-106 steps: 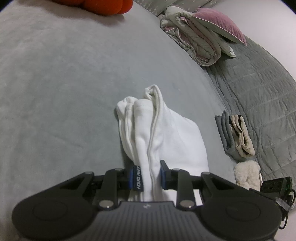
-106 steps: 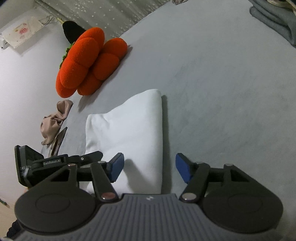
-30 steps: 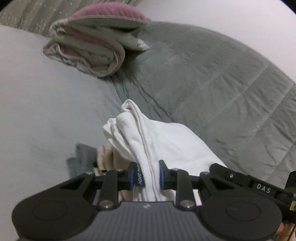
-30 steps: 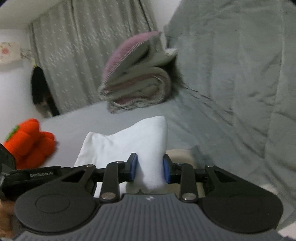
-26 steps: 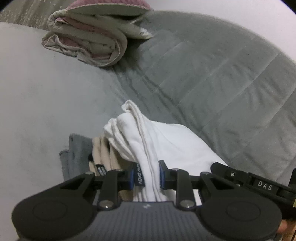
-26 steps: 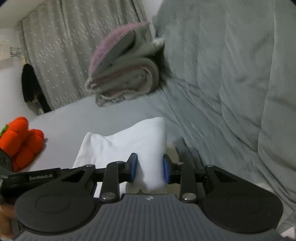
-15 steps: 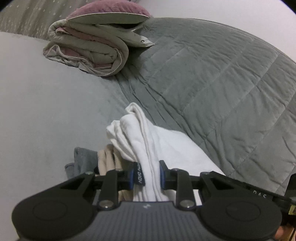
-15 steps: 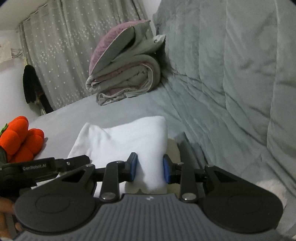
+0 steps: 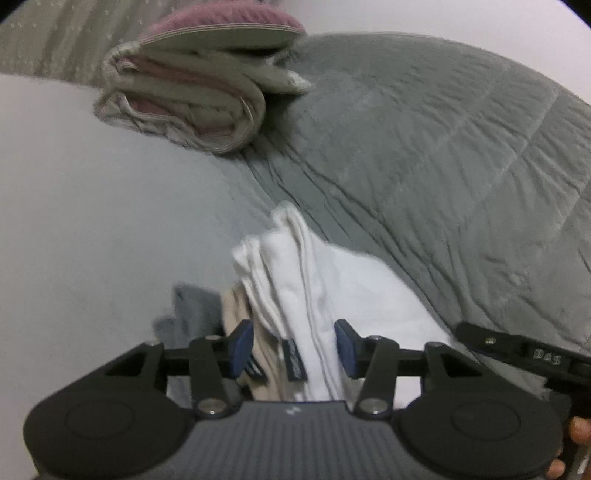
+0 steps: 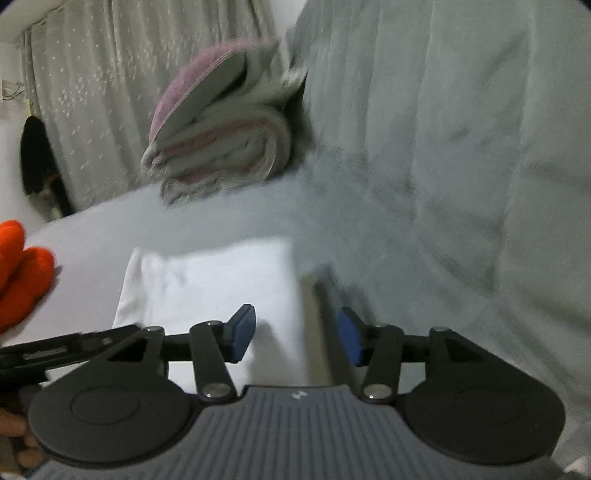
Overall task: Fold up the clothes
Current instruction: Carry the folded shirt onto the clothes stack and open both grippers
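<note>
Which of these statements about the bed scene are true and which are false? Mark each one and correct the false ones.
1. The left claw is clamped shut on the folded white garment. False: its jaws stand apart, with the garment lying between them.
2. The right claw is open. True.
3. The white garment lies over a beige folded garment and a grey folded garment. True.
4. A rolled duvet with a purple pillow on top sits behind the white garment. True.
5. The orange plush cushion shows in the left wrist view. False: it shows only at the left edge of the right wrist view.
</note>
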A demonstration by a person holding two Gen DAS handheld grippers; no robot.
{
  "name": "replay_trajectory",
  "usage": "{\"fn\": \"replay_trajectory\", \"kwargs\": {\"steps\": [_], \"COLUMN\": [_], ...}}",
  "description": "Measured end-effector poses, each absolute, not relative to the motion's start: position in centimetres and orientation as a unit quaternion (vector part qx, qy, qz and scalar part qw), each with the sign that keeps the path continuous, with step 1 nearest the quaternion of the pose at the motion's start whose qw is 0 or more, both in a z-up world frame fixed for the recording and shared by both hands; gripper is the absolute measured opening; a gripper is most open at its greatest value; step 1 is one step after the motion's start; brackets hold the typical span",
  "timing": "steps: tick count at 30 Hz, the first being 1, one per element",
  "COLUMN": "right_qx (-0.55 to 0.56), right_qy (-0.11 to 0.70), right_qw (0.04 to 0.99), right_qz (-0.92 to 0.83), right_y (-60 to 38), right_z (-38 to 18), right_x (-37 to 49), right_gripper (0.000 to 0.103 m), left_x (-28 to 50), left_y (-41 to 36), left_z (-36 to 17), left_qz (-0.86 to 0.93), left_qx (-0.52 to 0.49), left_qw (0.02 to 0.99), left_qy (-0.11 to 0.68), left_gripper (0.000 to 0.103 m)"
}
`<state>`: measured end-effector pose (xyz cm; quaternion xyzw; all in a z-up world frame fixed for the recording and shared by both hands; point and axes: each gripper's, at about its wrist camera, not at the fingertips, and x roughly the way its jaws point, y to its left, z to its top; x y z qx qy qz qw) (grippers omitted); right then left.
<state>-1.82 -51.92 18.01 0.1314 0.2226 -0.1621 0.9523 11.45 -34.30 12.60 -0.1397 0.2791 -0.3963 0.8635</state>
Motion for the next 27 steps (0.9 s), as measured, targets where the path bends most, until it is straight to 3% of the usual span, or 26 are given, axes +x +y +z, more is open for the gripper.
{"fn": "replay_trajectory", "kwargs": {"steps": [3, 4, 7, 12, 13, 15, 20, 24, 27], "right_qx": [0.128, 0.116, 0.102, 0.088, 0.086, 0.080, 0.068, 0.068, 0.064], "right_qy": [0.207, 0.208, 0.220, 0.243, 0.248, 0.257, 0.273, 0.276, 0.277], "right_qw": [0.959, 0.960, 0.960, 0.956, 0.955, 0.953, 0.950, 0.949, 0.948], "right_qz": [-0.149, -0.145, -0.142, -0.138, -0.138, -0.136, -0.137, -0.138, -0.142], "right_y": [-51.5, -51.1, -50.5, -49.7, -49.6, -49.3, -48.6, -48.3, -48.1], "right_z": [19.2, 19.4, 18.9, 17.5, 17.2, 16.6, 15.6, 15.5, 15.5], "right_x": [-2.4, -2.2, -1.4, 0.0, 0.2, 0.8, 1.8, 1.8, 1.8], "right_gripper": [0.050, 0.037, 0.022, 0.021, 0.021, 0.019, 0.016, 0.016, 0.016], "left_x": [10.9, 10.7, 10.1, 12.3, 13.3, 14.4, 14.9, 15.2, 14.4], "left_y": [-34.3, -34.3, -34.3, -39.1, -39.3, -39.2, -37.7, -37.3, -38.0], "left_z": [14.6, 15.2, 17.2, 15.9, 15.0, 13.5, 12.0, 11.4, 11.5], "left_qz": [-0.408, -0.412, -0.423, -0.405, -0.392, -0.377, -0.372, -0.372, -0.367], "left_qx": [-0.128, -0.124, -0.112, -0.070, -0.073, -0.077, -0.094, -0.118, -0.082], "left_qw": [0.871, 0.873, 0.878, 0.881, 0.882, 0.884, 0.884, 0.877, 0.888], "left_qy": [0.243, 0.231, 0.194, 0.234, 0.250, 0.265, 0.268, 0.281, 0.264], "left_gripper": [0.046, 0.044, 0.040, 0.039, 0.036, 0.014, 0.003, 0.003, 0.003]}}
